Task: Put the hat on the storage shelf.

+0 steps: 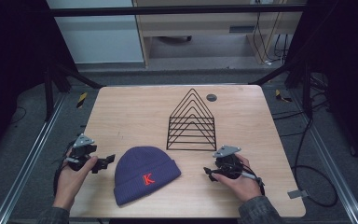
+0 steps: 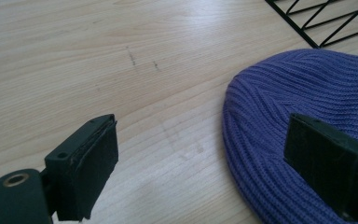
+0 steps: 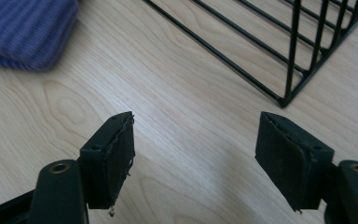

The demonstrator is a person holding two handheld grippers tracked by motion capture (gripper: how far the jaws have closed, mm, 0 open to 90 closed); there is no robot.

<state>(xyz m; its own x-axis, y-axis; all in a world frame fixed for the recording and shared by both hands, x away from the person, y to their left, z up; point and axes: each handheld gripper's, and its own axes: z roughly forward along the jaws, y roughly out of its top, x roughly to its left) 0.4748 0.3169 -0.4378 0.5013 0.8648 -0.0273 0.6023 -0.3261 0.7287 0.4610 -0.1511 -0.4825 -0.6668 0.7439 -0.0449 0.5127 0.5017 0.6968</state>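
- Purple knit beanie (image 1: pixel 144 175) with a red letter K lies flat on the wooden counter (image 1: pixel 135 116), near its front edge, between the two hands.
- Left hand-held gripper (image 1: pixel 106 163) sits just beside the beanie's left side, jaws spread apart and empty; in the left gripper view one jaw overlaps the knit.
- Right hand-held gripper (image 1: pixel 208 173) rests near the beanie's right side, jaws apart, holding nothing.
- Black wire rack (image 1: pixel 192 123) stands behind the beanie.
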